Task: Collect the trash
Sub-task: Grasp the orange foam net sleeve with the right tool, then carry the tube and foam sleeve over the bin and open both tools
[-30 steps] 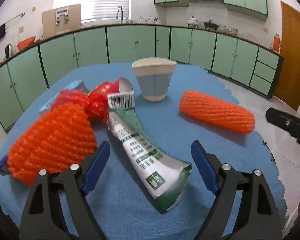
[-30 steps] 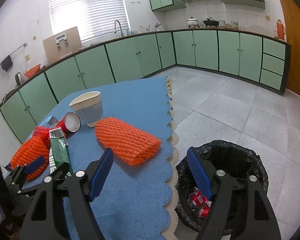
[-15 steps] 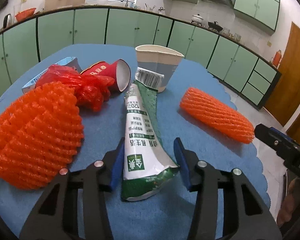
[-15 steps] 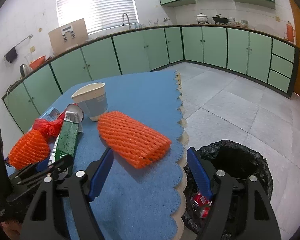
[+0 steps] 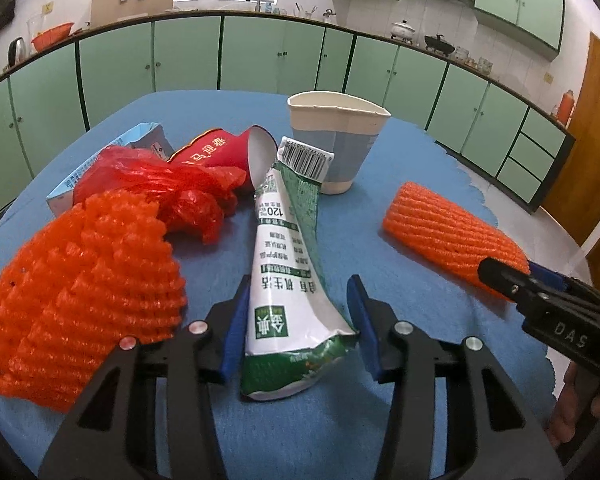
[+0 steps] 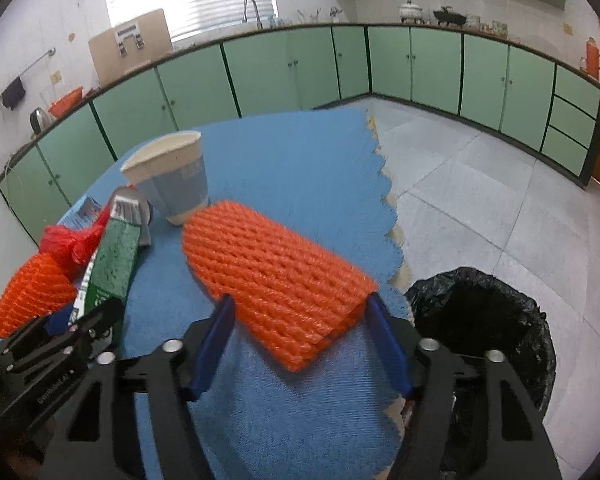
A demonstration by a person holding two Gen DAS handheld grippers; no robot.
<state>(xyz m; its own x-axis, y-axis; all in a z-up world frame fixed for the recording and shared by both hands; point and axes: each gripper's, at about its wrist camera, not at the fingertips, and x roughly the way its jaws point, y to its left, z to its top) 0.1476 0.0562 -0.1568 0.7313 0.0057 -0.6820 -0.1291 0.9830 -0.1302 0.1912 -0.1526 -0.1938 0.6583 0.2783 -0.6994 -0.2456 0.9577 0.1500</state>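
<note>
Both grippers have closed in on their targets over the last second. The left gripper (image 5: 298, 320), which was spread wide short of the green-and-white pouch (image 5: 290, 276), has narrowed and slid forward, so the pouch's near end now lies between its fingers (image 5: 236, 320); the left pad looks to be touching the pouch edge, the right pad sits just beside the crumpled corner. I judge it nearly closed but not yet clamped.

The right gripper (image 6: 300, 340) has moved in over the bench (image 6: 300, 168) from a wide-open hover. Its fingers (image 6: 384, 340) now flank the near end of the orange foam net (image 6: 276, 276), about as wide as the net itself, each pad just at an edge. Whether they are pressing yet I cannot tell; the net does not look squeezed.

Beyond the left fingers lie a paper cup (image 5: 336, 144), a red cup (image 5: 224, 152) on its side, a red bag (image 5: 168, 188) and, to their left, a second net (image 5: 72, 296). The bin (image 6: 480, 336) stands on the floor just right of the right fingers.

So two pieces of trash seem about to be gripped at once, with the bin nearest the net.
</note>
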